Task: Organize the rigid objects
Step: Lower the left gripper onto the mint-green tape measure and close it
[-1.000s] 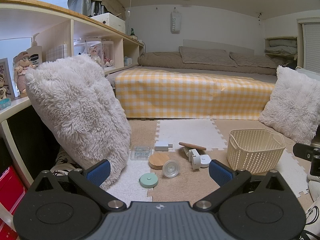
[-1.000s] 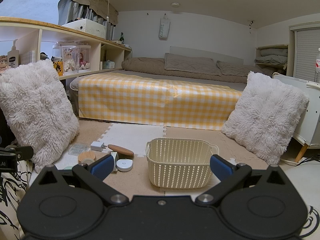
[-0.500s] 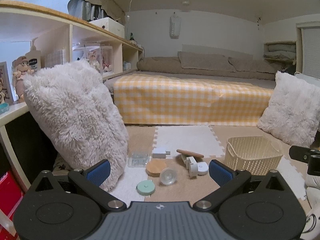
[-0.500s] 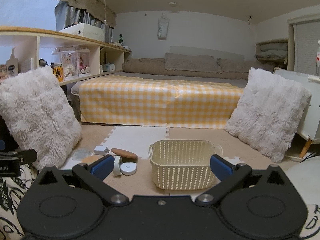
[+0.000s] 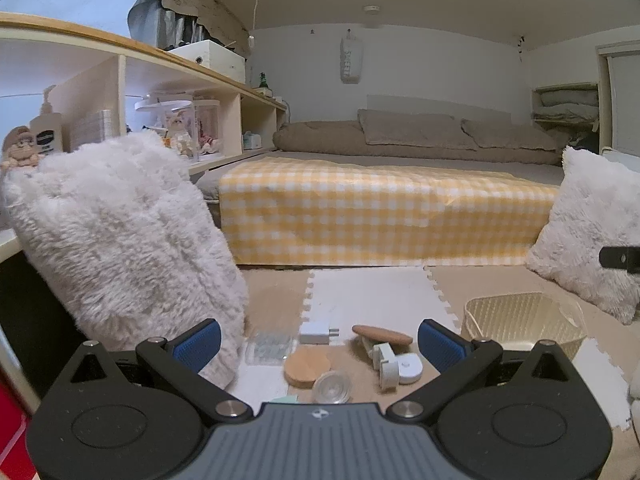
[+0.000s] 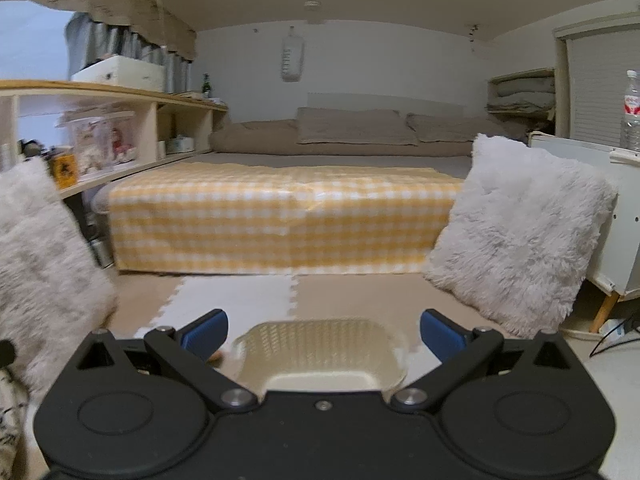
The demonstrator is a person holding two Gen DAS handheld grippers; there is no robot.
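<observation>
Right gripper [image 6: 322, 334] fingers spread wide, nothing held. Cream basket [image 6: 320, 356] sits between them at 6 o'clock. White pillow [image 6: 516, 236] at 3 o'clock. Checked bed [image 6: 280, 220] centre.

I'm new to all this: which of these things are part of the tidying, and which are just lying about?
For the job: basket, charger, wooden lid, clear case, wooden stick, white disc.
Just there: pillows, bed, shelf, bottle.

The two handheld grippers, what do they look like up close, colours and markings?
Left gripper: black linkage arms, blue finger pads, silver pivot screws, ribbed grey centre plate with a small logo. Right gripper: the same black build and blue pads, but an all-black centre. No cables or sleeves show.
</observation>
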